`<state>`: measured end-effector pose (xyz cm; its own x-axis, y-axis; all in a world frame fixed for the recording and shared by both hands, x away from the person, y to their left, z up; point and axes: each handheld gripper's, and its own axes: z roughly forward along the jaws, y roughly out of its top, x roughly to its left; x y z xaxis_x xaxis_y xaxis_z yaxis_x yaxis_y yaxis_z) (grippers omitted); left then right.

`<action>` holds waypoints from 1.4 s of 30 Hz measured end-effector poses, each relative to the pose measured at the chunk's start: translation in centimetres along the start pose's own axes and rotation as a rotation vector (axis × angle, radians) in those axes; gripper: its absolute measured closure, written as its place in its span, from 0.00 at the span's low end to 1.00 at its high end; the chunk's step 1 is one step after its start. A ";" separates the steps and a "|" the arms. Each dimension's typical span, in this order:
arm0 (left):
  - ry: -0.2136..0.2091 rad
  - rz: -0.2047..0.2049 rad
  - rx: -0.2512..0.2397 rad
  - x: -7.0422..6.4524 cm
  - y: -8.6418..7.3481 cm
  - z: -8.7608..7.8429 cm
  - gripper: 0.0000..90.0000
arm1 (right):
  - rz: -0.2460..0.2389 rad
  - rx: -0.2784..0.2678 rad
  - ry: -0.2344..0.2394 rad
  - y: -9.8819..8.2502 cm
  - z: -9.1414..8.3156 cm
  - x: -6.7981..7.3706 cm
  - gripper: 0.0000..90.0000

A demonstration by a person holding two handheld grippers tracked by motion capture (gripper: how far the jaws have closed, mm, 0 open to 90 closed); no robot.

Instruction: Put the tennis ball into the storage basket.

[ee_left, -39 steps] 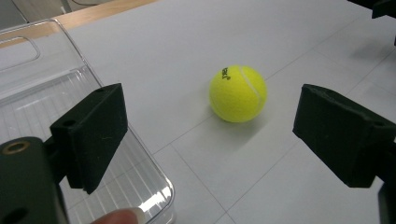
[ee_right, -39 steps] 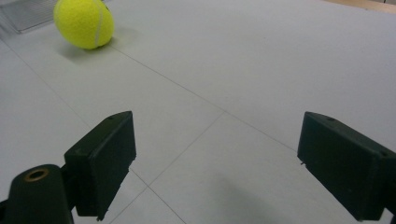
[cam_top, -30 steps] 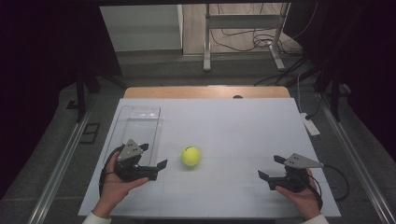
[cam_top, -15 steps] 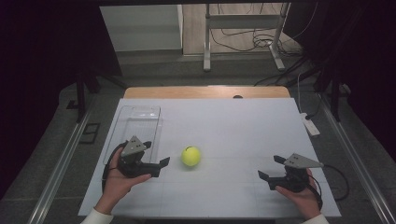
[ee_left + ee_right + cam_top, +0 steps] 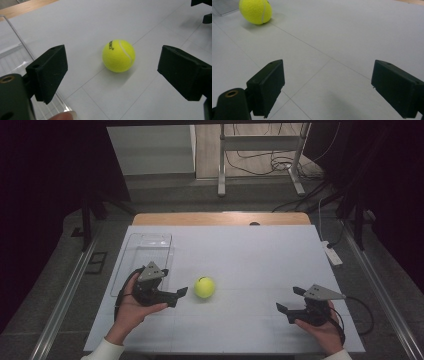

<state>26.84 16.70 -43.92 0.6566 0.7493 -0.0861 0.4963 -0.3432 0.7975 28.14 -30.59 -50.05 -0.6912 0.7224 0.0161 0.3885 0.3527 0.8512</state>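
High view: tennis ball (image 5: 204, 287) near left hand-held gripper (image 5: 176, 296).

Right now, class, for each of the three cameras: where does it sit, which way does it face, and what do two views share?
High view: above the person's side, looking forward and down on the white table; both hands and tongs show.
Left gripper view: rides the left tongs, open, facing the tennis ball beside the clear tray.
Right gripper view: rides the right tongs, open, facing across the table.
Shared: all three show the ball.
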 end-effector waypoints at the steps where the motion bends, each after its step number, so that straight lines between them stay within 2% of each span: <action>1: -0.004 0.002 0.001 0.0 0.2 0.1 0.11 | 0.001 0.000 0.000 0.0 0.0 0.0 0.13; 17: -0.044 0.022 0.019 -0.8 2.1 1.7 0.09 | -0.004 0.002 0.001 0.0 0.0 0.0 0.13; 20: -0.039 0.019 0.020 -0.7 2.2 2.0 0.09 | -0.004 0.002 0.001 0.0 0.0 0.0 0.13; 35: -0.068 0.010 0.069 -0.7 3.8 4.2 0.06 | -0.003 0.001 0.004 0.0 0.1 0.0 0.13; 42: -0.076 0.013 0.095 -0.7 4.0 5.0 0.05 | -0.002 0.003 0.002 -0.1 0.1 0.0 0.13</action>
<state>31.20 11.98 -43.65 0.7023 0.7010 -0.1240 0.5371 -0.4074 0.7386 28.17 -30.58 -50.13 -0.6931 0.7206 0.0157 0.3892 0.3558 0.8497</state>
